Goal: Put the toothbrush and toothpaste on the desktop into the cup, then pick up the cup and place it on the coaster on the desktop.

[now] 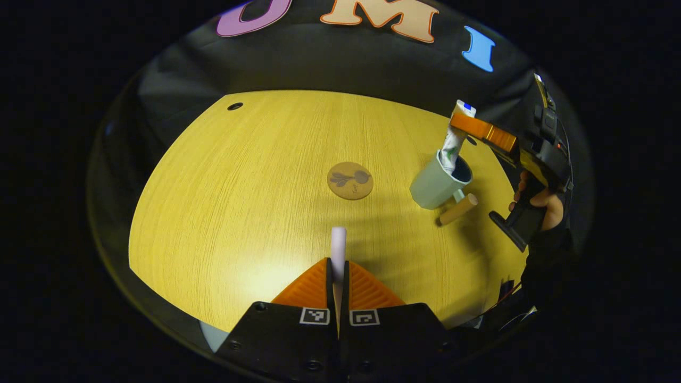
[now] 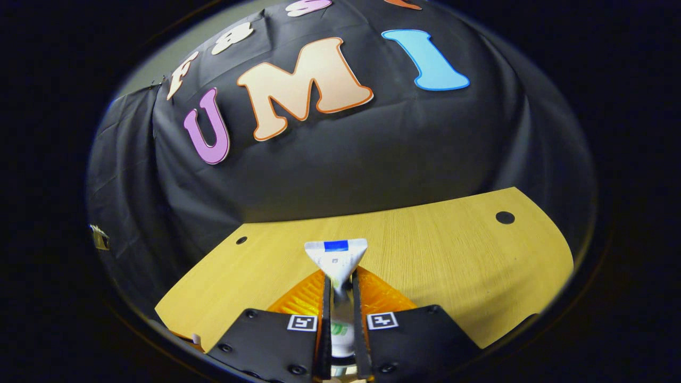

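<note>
While my right gripper (image 2: 339,298) pinches the toothpaste (image 2: 336,260) between both fingers, the tube stands nearly upright with its flat crimped end pointing away from me. From my left gripper's view, that tube's lower end is already inside the mouth of the pale cup (image 1: 439,186), which sits ahead and to the right of my left gripper (image 1: 338,276). My left fingers are pressed almost together on a slim pale stick, which I take to be the toothbrush (image 1: 338,244); it juts forward past the fingertips. A round coaster (image 1: 350,181) lies flat on the wooden desktop (image 1: 239,213) straight ahead, well apart from the cup. A short wooden peg (image 1: 458,209), possibly the cup's handle, rests just beside the cup's base.

The tube looks soft and light, so I judge a gentle squeeze near the stiffer crimp is safest. The cup seems rigid and smooth; gripping its rim wall should hold.
</note>
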The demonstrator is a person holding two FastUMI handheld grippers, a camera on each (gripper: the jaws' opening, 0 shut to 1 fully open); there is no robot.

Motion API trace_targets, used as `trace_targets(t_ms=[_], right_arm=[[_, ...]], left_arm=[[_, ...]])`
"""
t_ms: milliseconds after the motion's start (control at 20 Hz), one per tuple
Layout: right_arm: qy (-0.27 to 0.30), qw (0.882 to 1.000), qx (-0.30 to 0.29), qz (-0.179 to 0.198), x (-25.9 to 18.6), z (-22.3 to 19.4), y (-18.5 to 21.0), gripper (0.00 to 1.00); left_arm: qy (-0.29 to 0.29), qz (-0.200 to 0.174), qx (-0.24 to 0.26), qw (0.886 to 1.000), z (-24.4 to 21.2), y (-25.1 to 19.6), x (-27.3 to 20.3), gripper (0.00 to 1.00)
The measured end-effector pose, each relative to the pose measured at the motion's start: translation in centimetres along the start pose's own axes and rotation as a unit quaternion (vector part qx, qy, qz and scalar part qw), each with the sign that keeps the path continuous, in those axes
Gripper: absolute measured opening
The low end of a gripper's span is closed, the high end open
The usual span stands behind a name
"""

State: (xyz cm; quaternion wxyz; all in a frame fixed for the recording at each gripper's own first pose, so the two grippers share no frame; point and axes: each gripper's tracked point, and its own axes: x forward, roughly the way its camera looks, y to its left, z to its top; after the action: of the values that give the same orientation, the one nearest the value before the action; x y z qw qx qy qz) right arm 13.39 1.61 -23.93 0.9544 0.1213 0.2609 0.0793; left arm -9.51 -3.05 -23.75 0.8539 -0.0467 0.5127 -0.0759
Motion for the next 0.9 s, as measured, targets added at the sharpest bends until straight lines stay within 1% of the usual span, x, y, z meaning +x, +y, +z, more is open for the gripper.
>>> trace_targets(t_ms=[50,100,150,200,250,300,350,450,700,900], right_arm=[[-0.003,1.0,0.0,-0.003,-0.4,0.0,0.0,0.3],[-0.005,1.0,0.002,0.0,-1.0,0.1,0.0,0.33],[-0.009,1.0,0.008,0.005,-1.6,0.4,0.1,0.55],[-0.013,1.0,0.014,0.006,-2.4,0.7,-0.1,0.64],[-0.019,1.0,0.017,0.004,-3.1,1.2,-0.4,0.87],[-0.024,1.0,0.019,0.001,-3.8,1.5,-0.7,0.98],[-0.029,0.999,0.022,-0.001,-4.6,1.9,-1.1,0.97],[-0.036,0.999,0.028,-0.007,-6.5,2.4,-2.0,0.97],[-0.03,0.998,0.043,-0.029,-10.3,1.5,-4.7,0.97],[-0.021,0.997,0.052,-0.048,-12.8,0.4,-6.5,0.97]], left_arm=[[-0.004,-0.002,0.0,1.0,0.9,-0.2,-0.3,0.0],[-0.008,-0.006,0.002,1.0,1.7,-0.6,-0.2,0.0],[-0.012,-0.008,0.004,1.0,2.2,-0.8,-0.2,0.0],[-0.02,-0.012,0.005,1.0,2.6,-1.2,0.1,0.0],[-0.025,-0.018,0.008,0.999,3.1,-1.6,0.3,0.0],[-0.03,-0.023,0.011,0.999,3.6,-1.9,0.9,0.0],[-0.037,-0.028,0.016,0.999,4.5,-2.3,1.3,0.0],[-0.049,-0.038,0.026,0.998,5.9,-3.4,1.4,0.0],[-0.09,-0.076,0.042,0.992,10.5,-7.3,1.9,0.0],[-0.13,-0.104,0.033,0.986,14.9,-10.3,2.7,0.0]])
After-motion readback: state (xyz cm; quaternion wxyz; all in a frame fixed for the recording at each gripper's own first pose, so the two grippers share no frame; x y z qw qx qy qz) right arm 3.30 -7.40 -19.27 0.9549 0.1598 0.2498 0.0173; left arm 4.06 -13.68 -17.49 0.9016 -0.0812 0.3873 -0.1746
